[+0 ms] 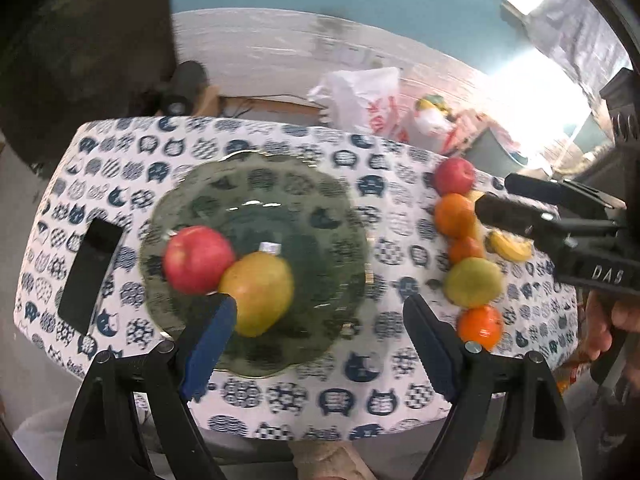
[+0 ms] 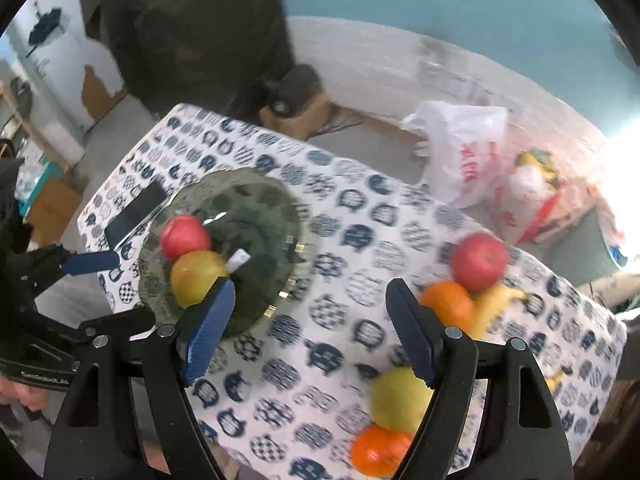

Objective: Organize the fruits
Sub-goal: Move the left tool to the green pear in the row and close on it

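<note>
A green glass plate (image 1: 320, 184) (image 2: 272, 200) on the cat-print tablecloth holds a red apple (image 1: 198, 260) (image 2: 185, 238) and a yellow-green fruit (image 1: 260, 294) (image 2: 196, 278) touching it. My left gripper (image 1: 316, 308) hangs open above the plate's near side, nothing between its fingers. To the right lies a row of fruit: red apple (image 1: 455, 176) (image 2: 479, 261), orange (image 1: 454, 216) (image 2: 448, 304), banana (image 1: 510, 246) (image 2: 496, 304), green apple (image 1: 474, 282) (image 2: 400, 398), another orange (image 1: 480, 327) (image 2: 378, 450). My right gripper (image 2: 310, 292) (image 1: 498, 194) is open and empty above the cloth between plate and row.
A black phone (image 1: 90, 274) (image 2: 136, 208) lies left of the plate. A white plastic bag (image 1: 360, 100) (image 2: 464, 152) and more packages stand beyond the table's far edge. A small white label (image 1: 270, 247) lies in the plate. A hand shows at the right edge of the left wrist view.
</note>
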Available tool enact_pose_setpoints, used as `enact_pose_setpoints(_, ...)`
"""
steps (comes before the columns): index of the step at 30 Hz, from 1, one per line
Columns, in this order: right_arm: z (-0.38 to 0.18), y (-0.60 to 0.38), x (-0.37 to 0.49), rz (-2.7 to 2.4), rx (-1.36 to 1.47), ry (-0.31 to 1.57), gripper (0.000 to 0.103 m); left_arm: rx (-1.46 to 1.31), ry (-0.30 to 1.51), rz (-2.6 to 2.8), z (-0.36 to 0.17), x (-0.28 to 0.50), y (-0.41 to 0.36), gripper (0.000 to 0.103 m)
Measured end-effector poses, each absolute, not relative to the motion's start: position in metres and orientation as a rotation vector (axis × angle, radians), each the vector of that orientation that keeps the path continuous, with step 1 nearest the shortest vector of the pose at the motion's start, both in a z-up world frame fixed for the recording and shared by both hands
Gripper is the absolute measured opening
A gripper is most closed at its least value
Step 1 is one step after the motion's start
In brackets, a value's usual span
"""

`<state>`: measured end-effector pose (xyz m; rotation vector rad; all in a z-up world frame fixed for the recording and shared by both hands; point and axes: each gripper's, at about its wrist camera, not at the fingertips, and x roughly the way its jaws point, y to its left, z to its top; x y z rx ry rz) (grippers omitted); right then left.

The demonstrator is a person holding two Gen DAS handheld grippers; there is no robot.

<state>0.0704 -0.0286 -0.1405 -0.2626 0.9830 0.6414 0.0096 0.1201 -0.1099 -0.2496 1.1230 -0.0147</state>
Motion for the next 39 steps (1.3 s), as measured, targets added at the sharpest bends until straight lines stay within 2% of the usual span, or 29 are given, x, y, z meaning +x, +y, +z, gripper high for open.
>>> enact_pose_setpoints(8,-0.125,-0.100,0.062,0.554,-0.210,0.963,0.078,-0.220,1.127,-0.099,-0.099,0.021,0.071,0.087)
enact_pose_setpoints(23,-0.135,-0.204,0.045,0.430,-0.142,0.978,0.078,-0.143,1.194,-0.221,-0.105,0.047,-0.025,0.087)
enact_pose_setpoints(39,-0.189,-0.252,0.052,0.356,-0.113,1.103,0.078,-0.017,1.326,-0.264,-0.166,0.077,-0.100,0.088)
